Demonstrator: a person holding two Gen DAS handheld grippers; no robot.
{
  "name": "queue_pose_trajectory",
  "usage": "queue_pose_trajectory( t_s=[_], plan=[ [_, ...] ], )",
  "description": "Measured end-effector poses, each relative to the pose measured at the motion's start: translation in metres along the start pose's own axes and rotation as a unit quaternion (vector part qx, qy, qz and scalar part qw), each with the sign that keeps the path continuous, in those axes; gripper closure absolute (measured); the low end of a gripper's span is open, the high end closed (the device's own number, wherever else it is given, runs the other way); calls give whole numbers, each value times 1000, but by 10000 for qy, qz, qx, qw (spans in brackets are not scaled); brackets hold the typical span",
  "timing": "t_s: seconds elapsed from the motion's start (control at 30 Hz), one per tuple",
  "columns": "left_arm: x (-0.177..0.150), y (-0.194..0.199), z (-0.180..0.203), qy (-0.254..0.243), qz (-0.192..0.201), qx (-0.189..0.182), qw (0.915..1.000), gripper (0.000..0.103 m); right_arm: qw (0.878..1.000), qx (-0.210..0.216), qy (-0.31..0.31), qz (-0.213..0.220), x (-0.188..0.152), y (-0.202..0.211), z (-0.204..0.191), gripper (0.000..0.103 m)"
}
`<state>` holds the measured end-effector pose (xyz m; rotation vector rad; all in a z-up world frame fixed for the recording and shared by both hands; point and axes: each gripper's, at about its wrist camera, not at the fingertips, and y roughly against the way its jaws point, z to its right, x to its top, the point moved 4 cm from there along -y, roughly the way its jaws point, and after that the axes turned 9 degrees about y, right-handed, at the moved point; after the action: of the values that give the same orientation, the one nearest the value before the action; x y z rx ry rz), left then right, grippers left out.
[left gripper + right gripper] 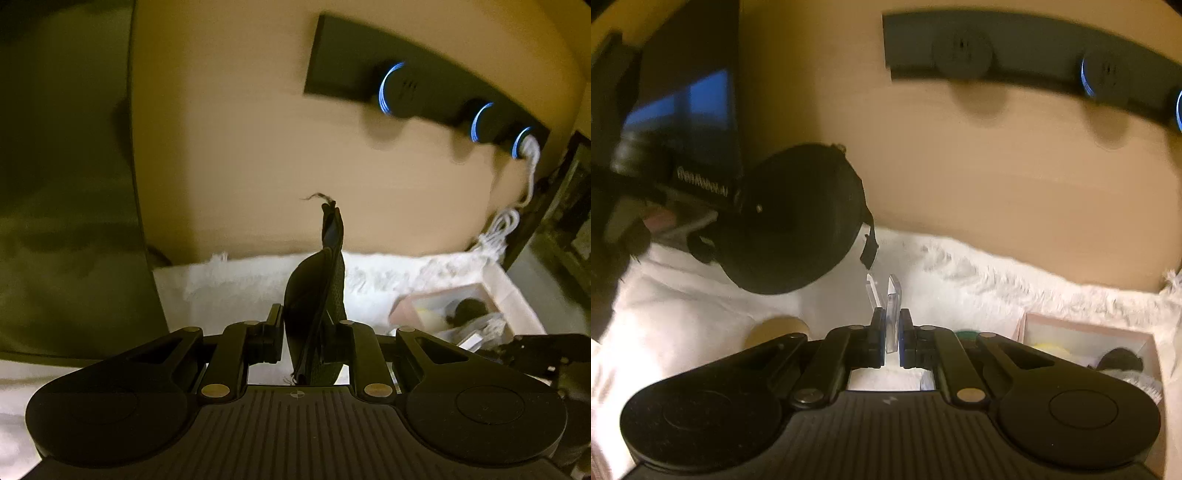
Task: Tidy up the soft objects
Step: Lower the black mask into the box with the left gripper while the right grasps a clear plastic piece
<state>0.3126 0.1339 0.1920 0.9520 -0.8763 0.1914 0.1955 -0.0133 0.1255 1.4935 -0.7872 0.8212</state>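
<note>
Gripping a dark, flat fabric pouch (317, 295) on edge, my left gripper (314, 347) holds it upright above the white fluffy blanket (240, 284), its long axis running straight away from me. A pale open cardboard box (506, 295) with soft things inside lies low to the right of the pouch, so a rightward carry looks like what comes next. From the right wrist, my right gripper (886, 295) is clenched on nothing, clear fingertips together. The same box (1137, 343) sits close at lower right; blur hides its contents, perhaps a dark sock.
</note>
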Motion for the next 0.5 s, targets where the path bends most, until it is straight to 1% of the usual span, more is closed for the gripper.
queue_pose_trajectory(
  t_s=[0.1,0.2,0.37,0.5],
  plan=[
    [3,12,4,-13,91,-95,9999,83,10000,80,-35,-9,11,17,-1,96],
    [2,22,3,52,144,-157,9998,83,10000,-1,63,15,16,31,-2,96],
    [-6,34,7,346,153,-379,9986,83,9998,-50,172,21,17,50,5,96],
    [-16,33,23,550,108,-529,9970,83,9996,-25,256,117,13,65,22,96]
  ],
)
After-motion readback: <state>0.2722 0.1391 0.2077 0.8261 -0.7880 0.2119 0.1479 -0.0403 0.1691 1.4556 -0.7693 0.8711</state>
